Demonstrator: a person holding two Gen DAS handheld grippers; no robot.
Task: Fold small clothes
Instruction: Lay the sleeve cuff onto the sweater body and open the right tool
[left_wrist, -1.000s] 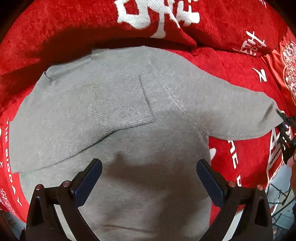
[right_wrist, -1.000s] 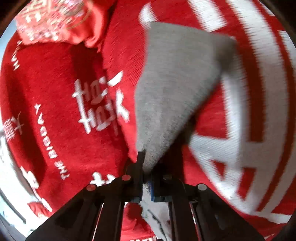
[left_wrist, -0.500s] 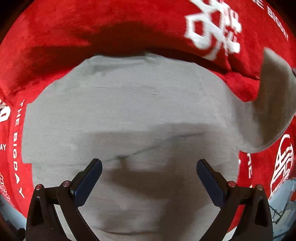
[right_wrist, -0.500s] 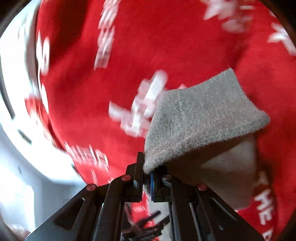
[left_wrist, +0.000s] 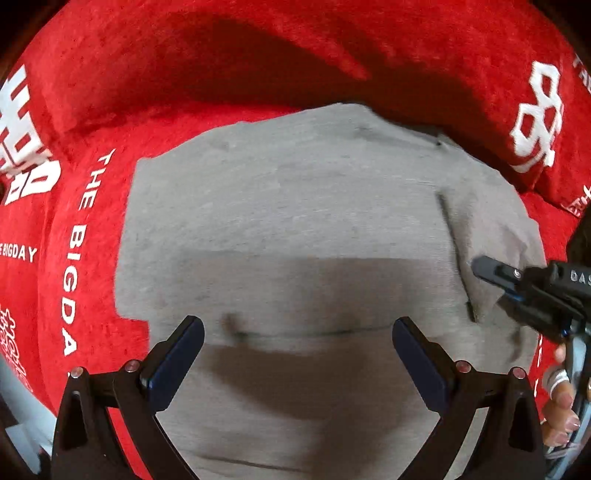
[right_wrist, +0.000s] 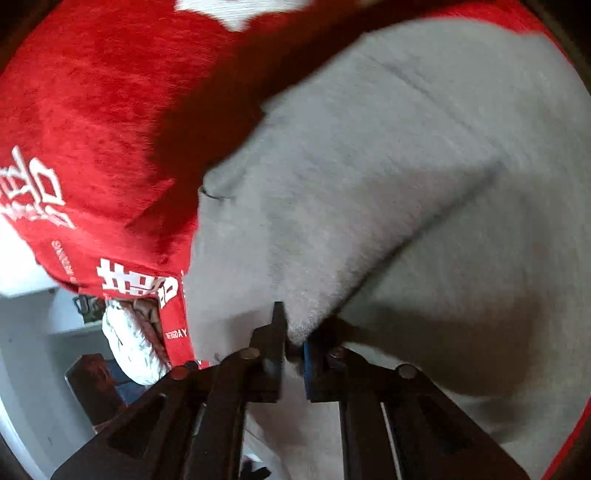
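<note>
Left-wrist view, read from its left edge: a plush red blanket with white printed lettering (left_wrist: 85, 229) covers the whole surface and rises in a thick fold along the top. On it lies the small grey knitted sweater (left_wrist: 288, 229), spread flat and filling the middle of the picture, its left edge straight against the red. The left gripper (left_wrist: 297, 354) hangs above the sweater's lower part with its dark fingers spread wide and nothing between them. Further right, a grey sleeve (left_wrist: 491, 229) lies folded inward over the sweater's body. At the right edge the right gripper (left_wrist: 487, 273) reaches in over that sleeve, with the person's hand (left_wrist: 561, 406) behind it.

Right-wrist view, from the left: a pale room with a white bundle and a dark brown object below the blanket's hanging edge, too blurred to name. Then red blanket, then grey knit filling the right half. The right gripper's jaws have just been opening; they stand narrow, with a fold of the sleeve between the two fingers (right_wrist: 275, 332), and whether the pads press it cannot be told.
</note>
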